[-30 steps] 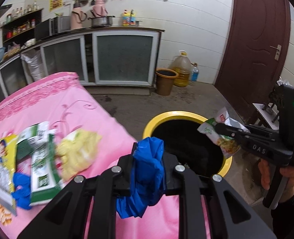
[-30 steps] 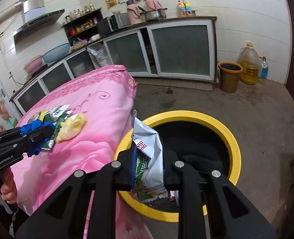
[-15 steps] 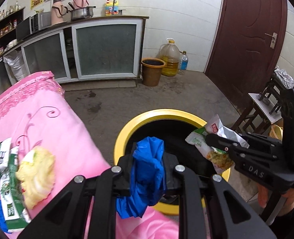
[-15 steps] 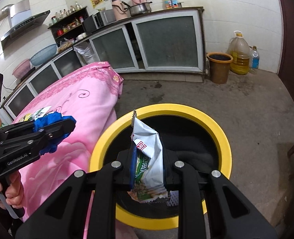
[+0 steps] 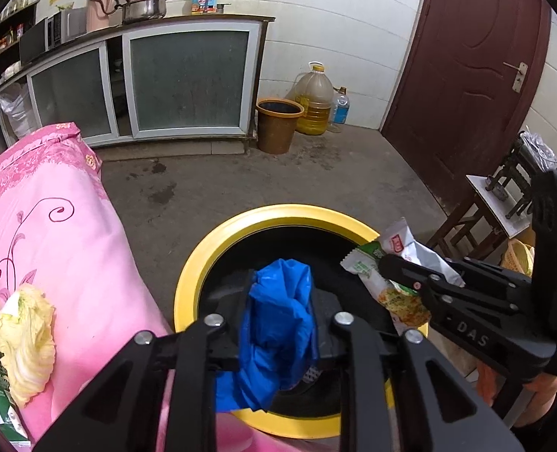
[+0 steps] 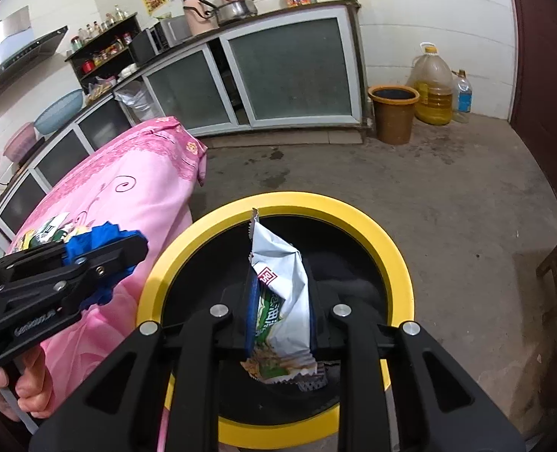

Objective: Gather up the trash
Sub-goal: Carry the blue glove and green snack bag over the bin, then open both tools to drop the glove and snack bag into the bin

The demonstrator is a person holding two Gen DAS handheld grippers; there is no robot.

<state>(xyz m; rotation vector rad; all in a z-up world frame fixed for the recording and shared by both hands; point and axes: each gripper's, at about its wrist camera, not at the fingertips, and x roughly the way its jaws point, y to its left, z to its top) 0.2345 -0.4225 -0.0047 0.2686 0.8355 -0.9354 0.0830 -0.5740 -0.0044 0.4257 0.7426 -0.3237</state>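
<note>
Yellow-rimmed bin [image 5: 218, 241], one, left claw [image 5: 278, 324] clamping one blue bag [image 5: 278, 312], right claw [image 6: 280, 316] clamping one snack packet [image 6: 282, 301]

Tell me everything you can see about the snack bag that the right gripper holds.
The snack bag is a crinkled foil-like packet, silver-white at the top with a red square mark, green print and a food picture lower down. Its top edge is serrated. It stands roughly upright, pinched at its middle by the shut jaws of the right gripper, above the dark opening of the yellow-rimmed bin.

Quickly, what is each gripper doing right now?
Left gripper: closed on the blue plastic bag.
Right gripper: closed on the snack wrapper.
</note>
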